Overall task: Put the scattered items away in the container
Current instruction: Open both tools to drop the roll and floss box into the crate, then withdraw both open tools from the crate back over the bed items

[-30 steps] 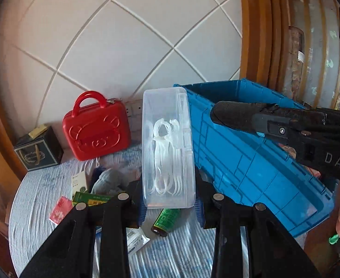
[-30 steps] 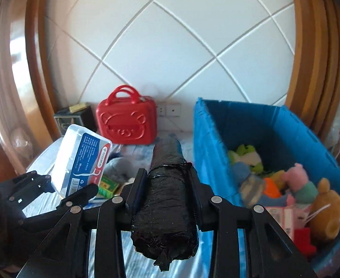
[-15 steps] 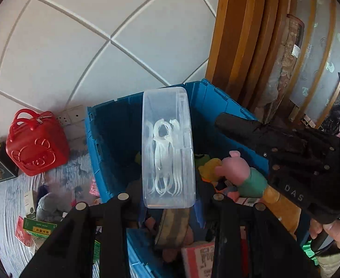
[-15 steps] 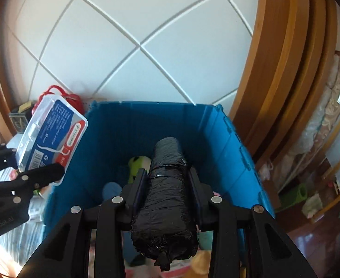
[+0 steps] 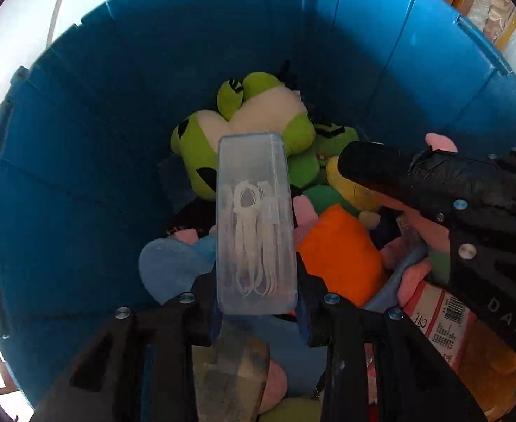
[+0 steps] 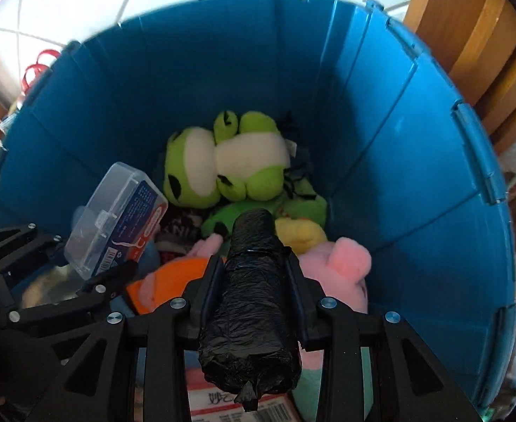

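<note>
The left hand-held gripper pinches a clear floss-pick box over the blue container, green frog plush beyond its tip; to its right, the right hand-held gripper clamps a black bag roll above the pink plush

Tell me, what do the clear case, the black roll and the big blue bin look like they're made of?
Clear case: hard see-through plastic; white floss picks show through it. Black roll: thin, glossy, crinkled film, probably rolled plastic bags. Blue bin: rigid moulded plastic, going by its ribbed walls and dull sheen.
</note>
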Available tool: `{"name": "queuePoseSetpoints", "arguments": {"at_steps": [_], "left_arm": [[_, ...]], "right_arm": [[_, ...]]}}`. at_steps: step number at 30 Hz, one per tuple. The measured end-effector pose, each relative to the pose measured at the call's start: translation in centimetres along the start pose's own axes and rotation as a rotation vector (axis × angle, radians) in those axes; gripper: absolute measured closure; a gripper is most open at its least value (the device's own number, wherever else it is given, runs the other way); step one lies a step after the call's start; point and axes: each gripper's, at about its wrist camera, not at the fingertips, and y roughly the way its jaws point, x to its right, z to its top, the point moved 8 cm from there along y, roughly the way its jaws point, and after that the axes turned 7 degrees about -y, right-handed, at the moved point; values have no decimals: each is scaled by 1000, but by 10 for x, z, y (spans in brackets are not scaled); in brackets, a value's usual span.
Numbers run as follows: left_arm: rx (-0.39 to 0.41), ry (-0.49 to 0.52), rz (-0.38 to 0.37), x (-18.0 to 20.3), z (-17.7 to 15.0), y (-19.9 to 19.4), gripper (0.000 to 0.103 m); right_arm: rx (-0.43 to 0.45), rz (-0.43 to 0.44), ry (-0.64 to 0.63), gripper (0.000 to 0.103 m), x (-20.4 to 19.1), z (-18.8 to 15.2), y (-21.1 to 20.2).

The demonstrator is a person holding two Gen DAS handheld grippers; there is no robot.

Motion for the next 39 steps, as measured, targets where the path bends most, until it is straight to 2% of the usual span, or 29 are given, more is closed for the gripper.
{"name": "queuePoseSetpoints", "arguments": {"at_steps": [7, 15, 17, 22, 24, 26, 28, 31, 34, 39], "left_arm": [[-34, 15, -19, 5, -8, 12, 63], [-35, 24, -22, 11, 0, 9, 59], [-31, 22, -25, 10, 0, 5, 58], [1, 30, -26, 12, -3, -12, 57], [11, 36, -20, 12, -6, -19, 56], [22, 38, -13, 11, -9, -27, 56], [35, 37, -7, 10, -13, -37, 56], [55, 37, 1, 6, -20, -52, 56], [78, 35, 15, 0, -27, -69, 56], [135, 22, 23, -16, -38, -100, 56]], "right_arm": [[-131, -41, -62, 68, -9, -19, 19], [-156, -30, -20, 64, -5, -28, 13], [-155, -34, -9, 60, -4, -29, 9], [-142, -61, -3, 43, 3, -32, -4], [-133, -62, 1, 41, 6, -34, -11], [-124, -66, 6, 30, 8, -37, -19], [-111, -77, 10, 14, 10, -39, -29], [-91, -70, 12, 5, 7, -43, -42], [-75, -68, 27, 1, 4, -47, -56], [-38, -49, 33, 1, -7, -49, -79]]}}
